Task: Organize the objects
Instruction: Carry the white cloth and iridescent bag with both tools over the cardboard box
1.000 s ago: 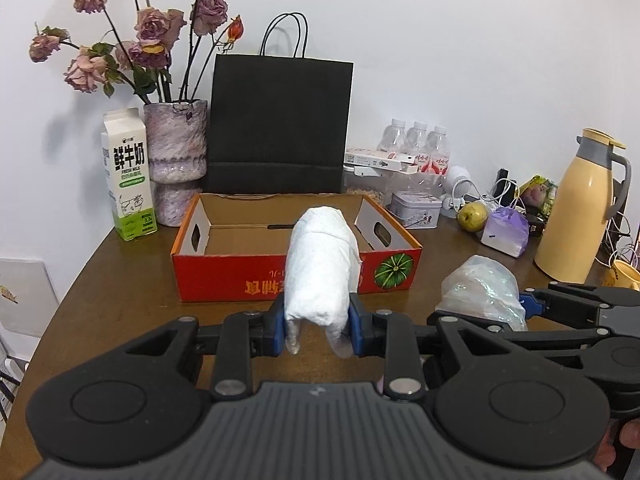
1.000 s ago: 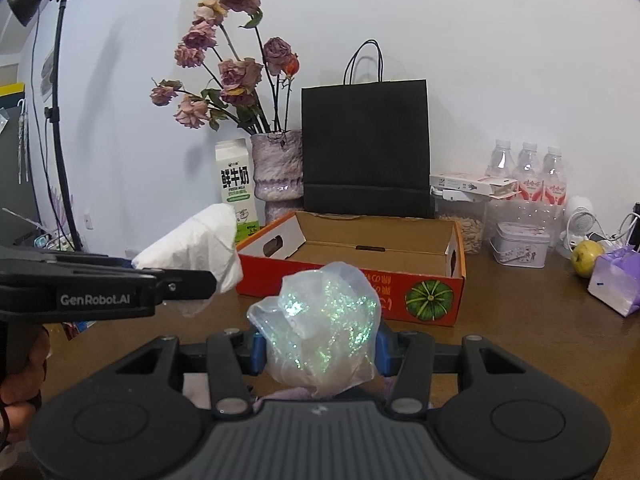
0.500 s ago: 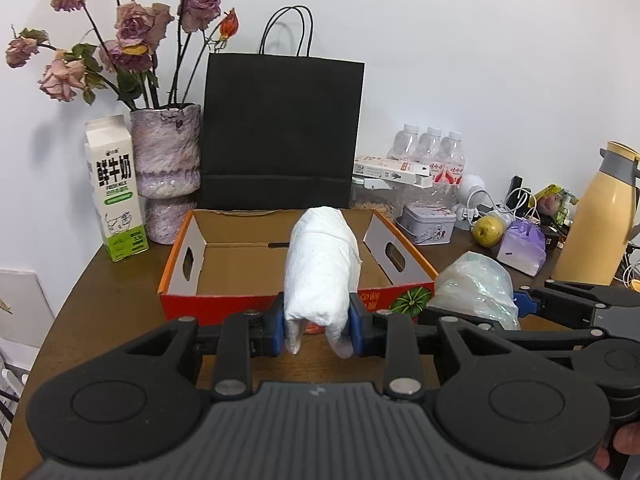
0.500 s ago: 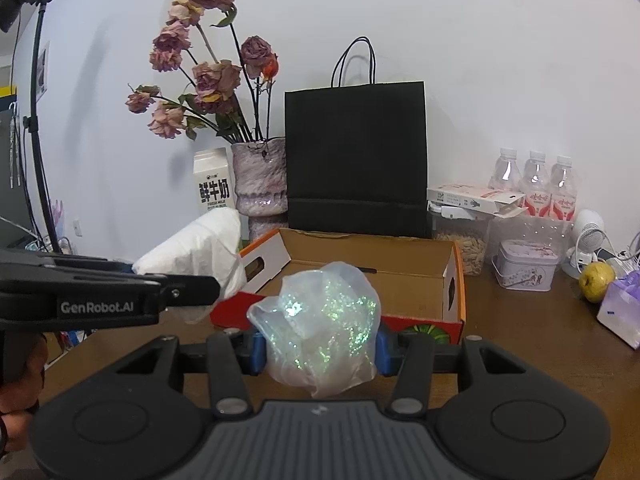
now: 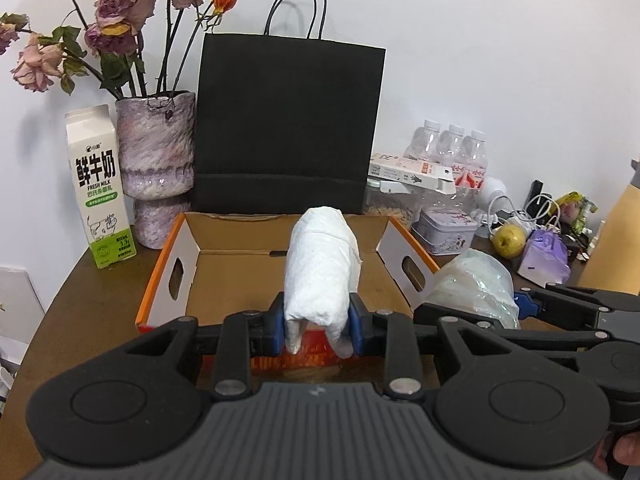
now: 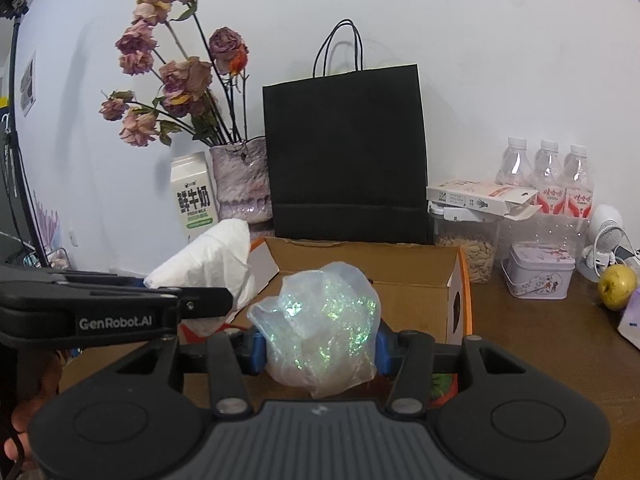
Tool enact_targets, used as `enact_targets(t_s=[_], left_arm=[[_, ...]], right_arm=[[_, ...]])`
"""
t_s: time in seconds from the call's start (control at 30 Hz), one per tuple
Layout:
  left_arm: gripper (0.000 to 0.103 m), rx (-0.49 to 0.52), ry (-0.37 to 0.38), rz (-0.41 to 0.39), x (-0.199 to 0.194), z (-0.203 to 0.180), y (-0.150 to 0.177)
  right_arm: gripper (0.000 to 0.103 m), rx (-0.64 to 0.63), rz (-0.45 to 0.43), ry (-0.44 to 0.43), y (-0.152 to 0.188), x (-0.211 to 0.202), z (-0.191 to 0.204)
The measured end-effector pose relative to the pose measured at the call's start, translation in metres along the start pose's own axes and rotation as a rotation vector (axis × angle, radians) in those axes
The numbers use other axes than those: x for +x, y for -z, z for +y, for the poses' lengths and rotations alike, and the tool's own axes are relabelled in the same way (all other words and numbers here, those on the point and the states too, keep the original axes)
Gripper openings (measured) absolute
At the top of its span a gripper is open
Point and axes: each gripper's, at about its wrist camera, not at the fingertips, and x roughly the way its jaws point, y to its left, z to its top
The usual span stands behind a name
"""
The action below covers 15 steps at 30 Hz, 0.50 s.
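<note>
My left hand-held gripper (image 5: 319, 330), matt black plastic with blue pads, pinches a soft white bundle (image 5: 320, 268) of crinkled paper-like wrap. My right hand-held gripper (image 6: 318, 350) squeezes a glossy, iridescent plastic bag (image 6: 320, 328). Behind them: a raw cardboard box (image 5: 236, 264), a matt black paper bag (image 5: 288, 124) and a brown wooden worktop (image 5: 92, 292).

A white paper-wrapped bundle (image 5: 322, 268) is held upright over the front wall of the open cardboard box (image 5: 224, 276), its two loose lower ends hanging down; it is clamped between the blue pads of the left gripper (image 5: 319, 326); a crumpled translucent plastic bag (image 6: 322, 326) with iridescent green glints is pinched in the right gripper (image 6: 318, 350), just right of the bundle and at the box's front right corner; the box is seen shallow, orange-rimmed, with oval handle holes.
</note>
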Motion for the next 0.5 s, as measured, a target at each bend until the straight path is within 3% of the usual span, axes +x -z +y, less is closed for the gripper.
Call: enact_targets(t_s=[0.5], left_arm=[[0.03, 0.004, -0.09, 0.018, 0.057, 0.001, -0.024]], right_arm=[[0.048, 0.018, 0.015, 0.004, -0.017, 0.058, -0.029]])
